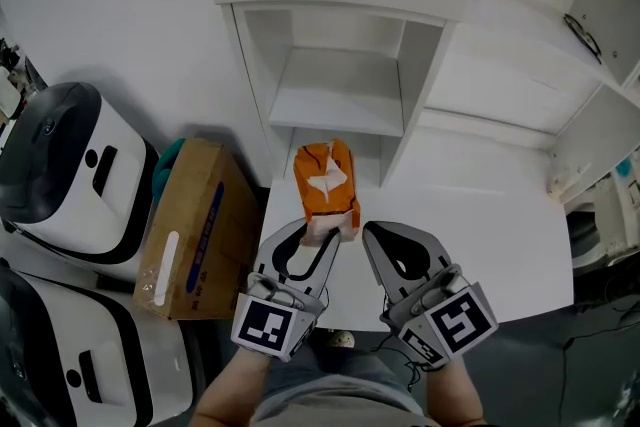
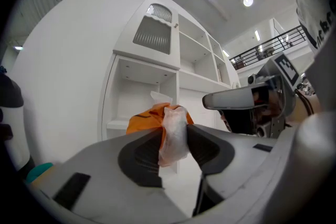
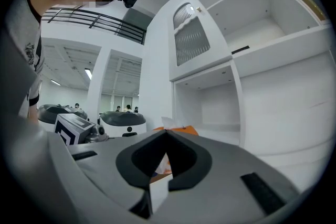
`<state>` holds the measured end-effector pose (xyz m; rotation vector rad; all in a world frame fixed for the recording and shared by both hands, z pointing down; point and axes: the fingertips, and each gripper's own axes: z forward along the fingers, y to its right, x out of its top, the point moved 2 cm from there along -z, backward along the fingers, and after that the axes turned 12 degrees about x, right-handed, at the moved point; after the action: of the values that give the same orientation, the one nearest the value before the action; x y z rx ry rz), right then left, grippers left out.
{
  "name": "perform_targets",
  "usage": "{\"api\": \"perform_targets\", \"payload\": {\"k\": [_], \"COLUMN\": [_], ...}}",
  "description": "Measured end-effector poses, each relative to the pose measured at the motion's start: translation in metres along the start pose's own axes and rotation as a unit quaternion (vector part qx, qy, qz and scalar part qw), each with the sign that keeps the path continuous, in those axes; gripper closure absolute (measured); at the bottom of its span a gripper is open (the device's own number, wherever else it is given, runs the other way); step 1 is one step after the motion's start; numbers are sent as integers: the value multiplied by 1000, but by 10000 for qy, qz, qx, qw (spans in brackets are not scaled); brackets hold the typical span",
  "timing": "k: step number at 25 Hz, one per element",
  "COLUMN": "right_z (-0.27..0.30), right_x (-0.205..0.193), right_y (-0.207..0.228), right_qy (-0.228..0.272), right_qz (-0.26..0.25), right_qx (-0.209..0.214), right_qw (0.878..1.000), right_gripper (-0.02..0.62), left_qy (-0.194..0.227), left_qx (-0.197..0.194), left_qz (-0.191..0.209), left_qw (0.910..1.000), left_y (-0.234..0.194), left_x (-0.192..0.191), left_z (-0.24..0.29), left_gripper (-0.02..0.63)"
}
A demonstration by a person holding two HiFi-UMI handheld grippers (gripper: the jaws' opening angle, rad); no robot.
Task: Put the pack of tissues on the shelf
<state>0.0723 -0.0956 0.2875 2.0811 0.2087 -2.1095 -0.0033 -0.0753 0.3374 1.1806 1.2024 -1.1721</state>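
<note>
The pack of tissues [image 1: 325, 177] is orange with a clear plastic end, and it is held up over the white table in front of the white shelf unit [image 1: 335, 110]. My left gripper [image 1: 325, 233] is shut on the pack's near plastic end, which shows pinched between the jaws in the left gripper view [image 2: 173, 136]. The pack [image 2: 149, 119] points toward the shelf's open lower compartment [image 2: 139, 99]. My right gripper [image 1: 368, 230] hovers just right of the pack, with its tips together and nothing in them [image 3: 167, 135]. An orange sliver of the pack [image 3: 185, 129] peeks over its jaws.
A cardboard box [image 1: 190, 225] leans on the floor left of the table [image 1: 470, 215]. Two white rounded machines [image 1: 60, 165] stand further left. More white cabinet compartments [image 1: 520, 65] extend to the right of the shelf.
</note>
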Motion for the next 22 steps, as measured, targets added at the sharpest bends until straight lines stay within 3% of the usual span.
{"api": "perform_targets", "payload": {"k": [7, 13, 22], "right_z": [23, 43, 60], "right_x": [-6, -16, -29], "right_y": [4, 3, 8], "right_qy": [-51, -133, -231], "right_qz": [65, 134, 243], "right_qx": [-42, -113, -312], "right_qw": [10000, 9998, 9989], "right_gripper": [586, 586, 586], "left_qy": [-286, -188, -427], "left_qx": [-14, -4, -40], "left_qz": [-31, -29, -121], "left_qw": [9996, 9998, 9990], "left_y": [-19, -42, -65], "left_x": [-21, -30, -50], "left_z": [6, 13, 27], "left_gripper": [443, 443, 445]}}
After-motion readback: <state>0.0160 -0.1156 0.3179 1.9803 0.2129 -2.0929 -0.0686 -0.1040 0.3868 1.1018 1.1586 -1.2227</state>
